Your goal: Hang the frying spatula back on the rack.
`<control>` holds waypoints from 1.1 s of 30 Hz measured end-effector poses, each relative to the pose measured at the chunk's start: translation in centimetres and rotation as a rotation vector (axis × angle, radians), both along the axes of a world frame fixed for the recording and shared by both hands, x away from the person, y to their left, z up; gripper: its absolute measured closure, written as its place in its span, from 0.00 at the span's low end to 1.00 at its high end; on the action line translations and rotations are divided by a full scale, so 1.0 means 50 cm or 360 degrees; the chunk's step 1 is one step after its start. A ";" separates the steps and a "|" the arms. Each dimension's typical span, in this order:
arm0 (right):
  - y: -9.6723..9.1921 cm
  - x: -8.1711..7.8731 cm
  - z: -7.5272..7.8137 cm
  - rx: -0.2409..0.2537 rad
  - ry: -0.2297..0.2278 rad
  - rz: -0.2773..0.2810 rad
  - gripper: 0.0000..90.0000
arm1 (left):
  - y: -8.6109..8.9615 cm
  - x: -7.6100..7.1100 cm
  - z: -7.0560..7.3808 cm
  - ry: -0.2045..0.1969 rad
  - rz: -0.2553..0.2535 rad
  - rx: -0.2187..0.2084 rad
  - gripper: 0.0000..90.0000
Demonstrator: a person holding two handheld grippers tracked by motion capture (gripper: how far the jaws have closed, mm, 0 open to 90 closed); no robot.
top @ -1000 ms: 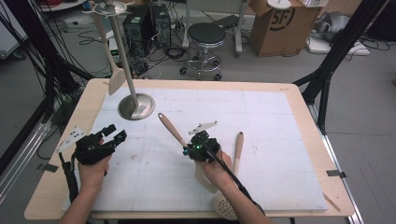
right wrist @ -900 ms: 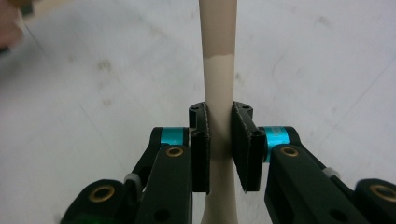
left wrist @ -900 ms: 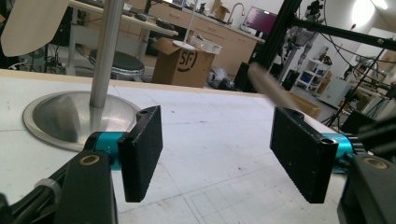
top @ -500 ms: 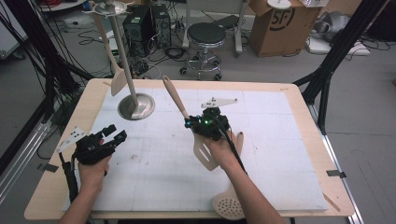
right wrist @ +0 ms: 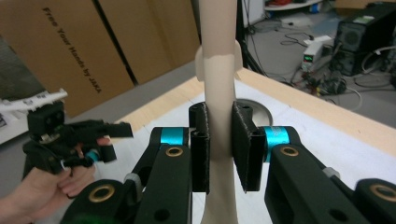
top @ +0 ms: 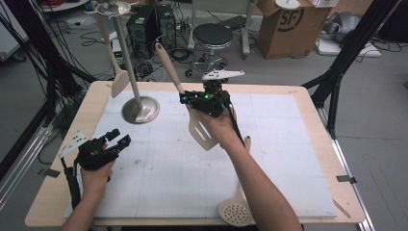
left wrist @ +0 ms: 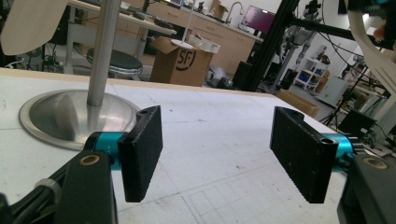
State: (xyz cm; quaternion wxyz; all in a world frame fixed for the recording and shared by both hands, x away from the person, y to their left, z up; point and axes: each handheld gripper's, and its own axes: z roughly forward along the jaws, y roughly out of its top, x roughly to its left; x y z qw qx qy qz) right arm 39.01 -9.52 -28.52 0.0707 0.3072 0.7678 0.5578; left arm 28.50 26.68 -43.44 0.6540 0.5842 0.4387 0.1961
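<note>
Slotted spatula [top: 203, 131], beige: held in the air above the middle of the table [top: 308, 101], toward its far half. Blade hangs low at 6 o'clock of the grip, slots facing the person; handle rises toward 11 o'clock, its tip past the table's far edge as seen from above. Clear of the mat everywhere.

Right tongs [top: 188, 98]: narrow, pads clamped on the spatula's handle just above the blade's shoulder. In the right gripper view [right wrist: 219, 147] both black pads press flat on the pale shaft, one on each side.

Left tongs [top: 119, 138]: wide, nothing between the pads, nothing touched. They sit low over the near-left part of the mat, at about 8 o'clock from the spatula and well apart from it. In the left gripper view [left wrist: 217, 151] bare gridded mat shows through the gap.

Utensil stand [top: 139, 109]: round steel base at 9 o'clock of the right tongs, near the far-left corner, with a slim pole rising from it. A flat beige turner [top: 119, 82] hangs beside the pole, clear of the base.

Perforated spoon [top: 235, 209]: at the near edge, 5 o'clock, partly under the right forearm, its bowl overhanging the table rim.

Open room: the whole right half of the mat, and the central strip between the two hands.
</note>
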 end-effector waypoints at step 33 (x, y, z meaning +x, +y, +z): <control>0.097 0.107 0.091 0.0218 -0.0013 0.0149 0.87 | 0.003 -0.006 -0.001 -0.0003 -0.0028 -0.0025 0.39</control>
